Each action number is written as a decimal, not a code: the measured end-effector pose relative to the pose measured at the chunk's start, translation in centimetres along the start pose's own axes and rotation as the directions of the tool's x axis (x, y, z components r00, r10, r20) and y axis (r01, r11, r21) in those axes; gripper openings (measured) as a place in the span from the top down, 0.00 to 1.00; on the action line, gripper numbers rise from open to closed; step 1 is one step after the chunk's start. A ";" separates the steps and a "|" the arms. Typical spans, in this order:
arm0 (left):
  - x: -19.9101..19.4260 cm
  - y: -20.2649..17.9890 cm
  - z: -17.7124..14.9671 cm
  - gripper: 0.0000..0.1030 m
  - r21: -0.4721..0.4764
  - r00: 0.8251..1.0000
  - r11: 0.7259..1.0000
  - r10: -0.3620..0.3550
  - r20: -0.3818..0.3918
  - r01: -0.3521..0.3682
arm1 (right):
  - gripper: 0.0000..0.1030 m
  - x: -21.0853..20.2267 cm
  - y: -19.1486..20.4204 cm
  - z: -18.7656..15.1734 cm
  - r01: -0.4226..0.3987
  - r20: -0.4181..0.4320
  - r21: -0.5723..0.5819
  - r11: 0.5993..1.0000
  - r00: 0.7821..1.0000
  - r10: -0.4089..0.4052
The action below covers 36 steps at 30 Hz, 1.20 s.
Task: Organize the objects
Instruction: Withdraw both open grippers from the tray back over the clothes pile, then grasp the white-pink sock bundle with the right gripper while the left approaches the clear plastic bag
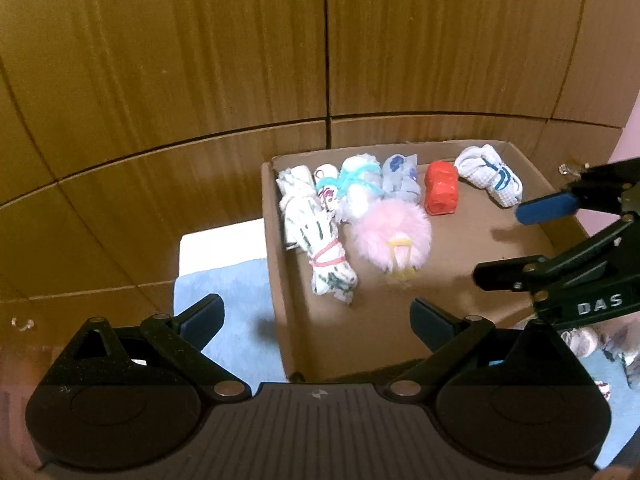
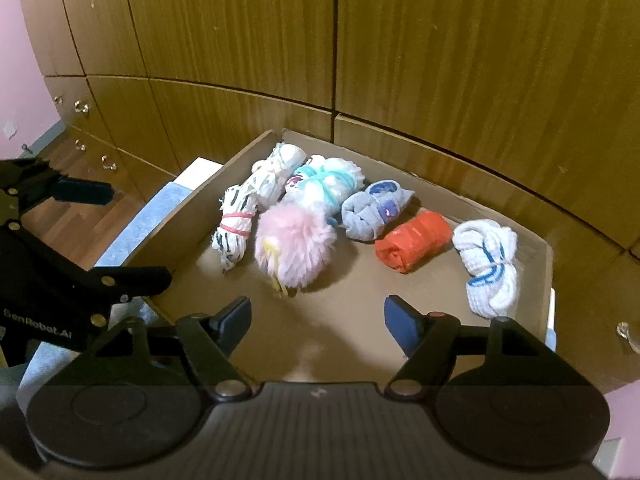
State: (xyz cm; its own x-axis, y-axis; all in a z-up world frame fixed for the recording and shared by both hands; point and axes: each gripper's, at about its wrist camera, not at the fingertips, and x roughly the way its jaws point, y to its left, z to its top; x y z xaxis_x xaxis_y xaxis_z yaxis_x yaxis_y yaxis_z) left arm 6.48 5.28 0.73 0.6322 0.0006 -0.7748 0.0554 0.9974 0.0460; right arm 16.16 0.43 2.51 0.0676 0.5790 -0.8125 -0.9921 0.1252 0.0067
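Both the right gripper and left gripper hang with jaws wide and empty above the near part of the cardboard box, where a pink fluffy ball lies in front of rolled cloth bundles lined along its far wall.

Left wrist view: looks steeply down from the cardboard box's near-left corner, close. Right wrist view: same downward tilt, nearer the box's middle-right. Both share the box floor, rolled bundles, wooden cabinet fronts.
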 end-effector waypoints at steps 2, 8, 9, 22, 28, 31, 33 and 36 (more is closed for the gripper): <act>-0.6 0.2 -0.8 0.02 -0.017 1.000 1.000 0.014 0.006 -0.014 | 0.29 -0.9 0.1 -0.6 0.003 0.017 0.014 1.000 1.000 -0.003; -1.9 1.2 -5.0 0.01 -0.060 0.995 0.995 0.084 0.044 -0.082 | 0.22 -4.3 0.0 -4.8 -0.003 0.107 0.117 0.993 0.994 -0.010; -2.1 1.5 -5.8 0.01 -0.069 0.994 0.993 0.096 0.056 -0.092 | 0.22 -5.0 0.1 -5.7 0.007 0.127 0.133 0.991 0.992 -0.025; -3.7 1.0 -14.9 0.01 -0.095 0.979 0.990 0.120 0.167 -0.106 | 0.22 -10.3 -2.7 -21.7 0.218 0.306 0.231 0.948 0.909 -0.283; -2.5 0.9 -14.9 0.01 -0.101 0.982 0.988 0.130 0.139 -0.117 | 0.39 -8.5 -3.3 -22.3 0.220 0.289 0.226 0.949 0.915 -0.281; -2.3 1.1 -14.6 0.01 -0.107 0.982 0.988 0.125 0.141 -0.110 | 0.46 -7.7 -3.4 -23.1 0.205 0.272 0.233 0.951 0.925 -0.266; -2.2 1.1 -14.5 0.01 -0.107 0.982 0.989 0.121 0.146 -0.106 | 0.46 -7.5 -3.3 -23.5 0.212 0.271 0.241 0.947 0.922 -0.276; -1.7 1.1 -14.3 0.01 -0.102 0.980 0.988 0.130 0.149 -0.115 | 0.51 -7.6 -3.4 -24.2 0.200 0.274 0.262 0.944 0.923 -0.272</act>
State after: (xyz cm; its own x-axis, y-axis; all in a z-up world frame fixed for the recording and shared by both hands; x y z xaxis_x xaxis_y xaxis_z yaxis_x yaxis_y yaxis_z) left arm -5.62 7.37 -6.92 0.7421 0.1195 -0.6596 -0.0973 0.9928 0.0703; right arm 16.48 -23.96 -5.43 0.3608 0.7208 -0.5918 -0.8954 0.4453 -0.0035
